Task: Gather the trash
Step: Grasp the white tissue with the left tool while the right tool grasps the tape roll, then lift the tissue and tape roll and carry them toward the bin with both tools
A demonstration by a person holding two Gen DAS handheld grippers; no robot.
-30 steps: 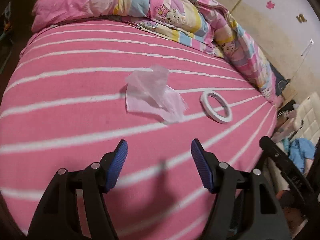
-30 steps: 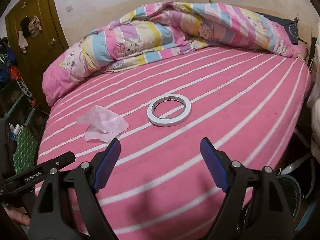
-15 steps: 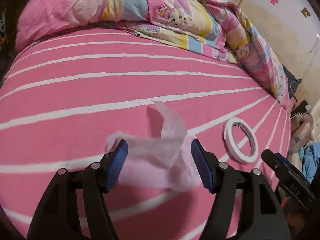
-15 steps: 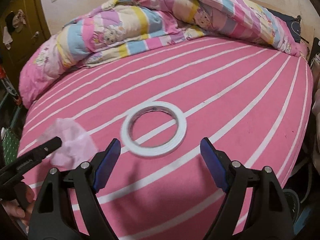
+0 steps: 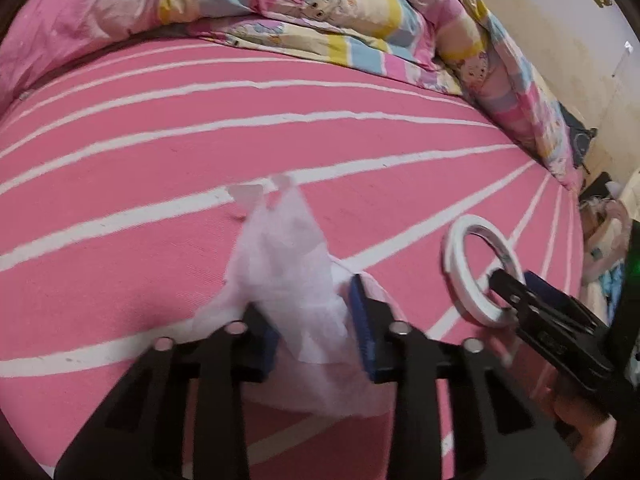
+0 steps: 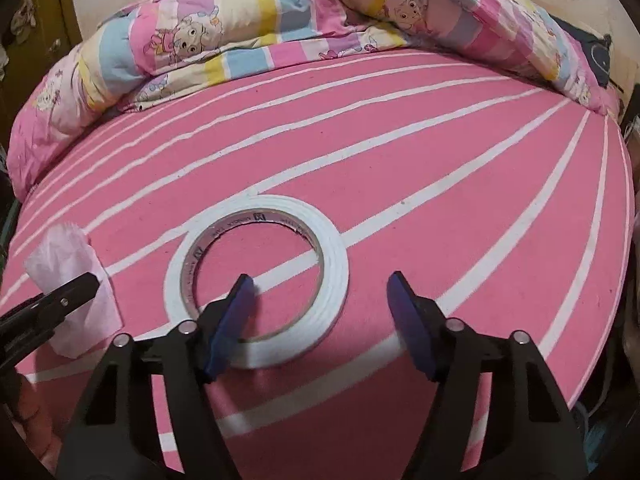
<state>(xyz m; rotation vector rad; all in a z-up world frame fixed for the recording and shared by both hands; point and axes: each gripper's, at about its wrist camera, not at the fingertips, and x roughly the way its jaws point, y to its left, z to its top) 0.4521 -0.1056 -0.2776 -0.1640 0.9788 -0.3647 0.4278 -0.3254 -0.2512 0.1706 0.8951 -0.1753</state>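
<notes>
A crumpled pink-white tissue (image 5: 288,264) lies on the pink striped bed sheet (image 5: 120,168). My left gripper (image 5: 316,328) is around it, jaws narrowed with the tissue between the blue pads, still a gap wide. The tissue also shows in the right wrist view (image 6: 72,280) with the left gripper's tip over it. A white tape roll (image 6: 256,280) lies flat on the sheet. My right gripper (image 6: 320,320) is open, its left finger (image 6: 230,320) inside the roll's hole and its right finger outside the rim. The roll shows in the left wrist view (image 5: 480,268).
A rumpled cartoon-print quilt (image 6: 248,24) lies heaped along the far side of the bed. A wooden door (image 6: 36,40) stands at far left. Clutter sits beyond the bed's right edge (image 5: 600,232).
Both grippers moved forward and down. The left gripper's jaws closed in around the tissue. The right gripper reached the tape roll, one finger entering its hole, and narrowed somewhat.
</notes>
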